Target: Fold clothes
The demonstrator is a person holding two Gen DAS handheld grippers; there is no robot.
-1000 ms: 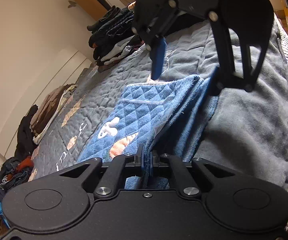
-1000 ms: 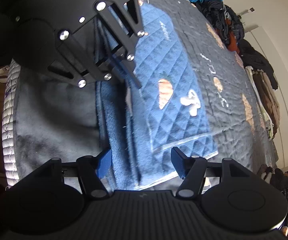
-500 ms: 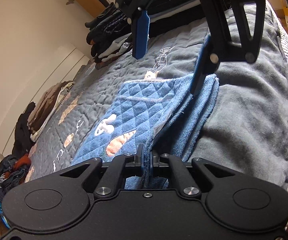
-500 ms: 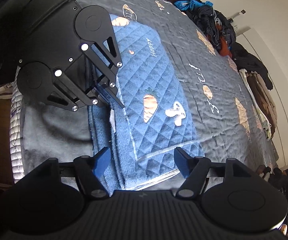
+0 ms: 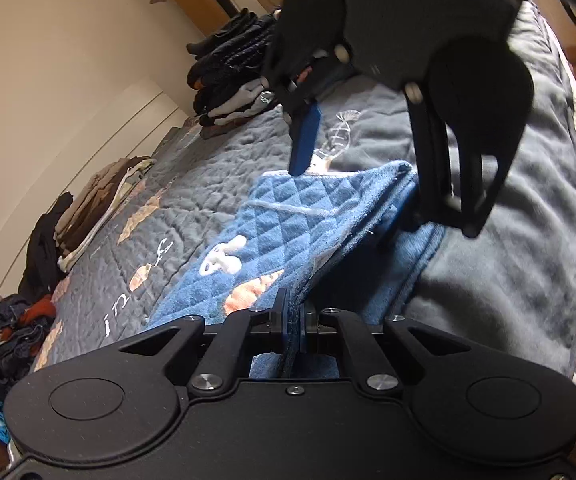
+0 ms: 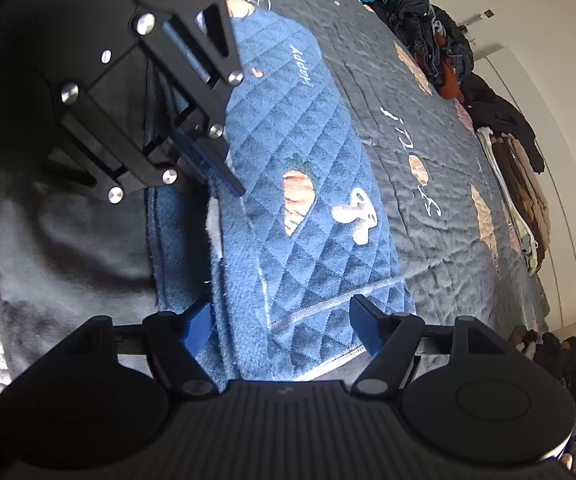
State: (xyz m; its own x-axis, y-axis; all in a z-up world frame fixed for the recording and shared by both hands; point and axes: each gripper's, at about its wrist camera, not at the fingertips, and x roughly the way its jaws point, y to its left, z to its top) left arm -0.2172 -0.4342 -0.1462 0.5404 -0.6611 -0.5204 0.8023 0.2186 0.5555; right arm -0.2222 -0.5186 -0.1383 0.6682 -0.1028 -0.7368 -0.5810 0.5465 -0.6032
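While a grey quilted bedspread (image 6: 428, 208) fills most of both views, a blue quilted garment (image 6: 308, 208) printed with carrots and a rabbit lies doubled over at centre frame, its plain terry underside showing along the left edge in the right wrist view. Heaps of dark clothing (image 6: 440, 40) sit at the upper right of that view, a stack of folded dark clothes (image 5: 231, 76) at the upper centre of the left wrist view, and a brown pile (image 5: 99, 196) at its middle left.

At the bottom centre of its own view, the left gripper (image 5: 292, 322) has its jaws pinched tight on the garment's layered edge. The right gripper (image 6: 281, 322), at the bottom centre of its view, stands with jaws spread wide, one blue pad either side of the garment's near hem, holding nothing.

Judged from this moment alone, the right gripper looks placed to take the hem opposite the left one's hold. Done well, that would mean catching every layer at once, with both pads fully over the edge, and matching the left gripper's height so the fold stays square. One risk is that thick terry slips, letting the lower layer drop out and skew the fold
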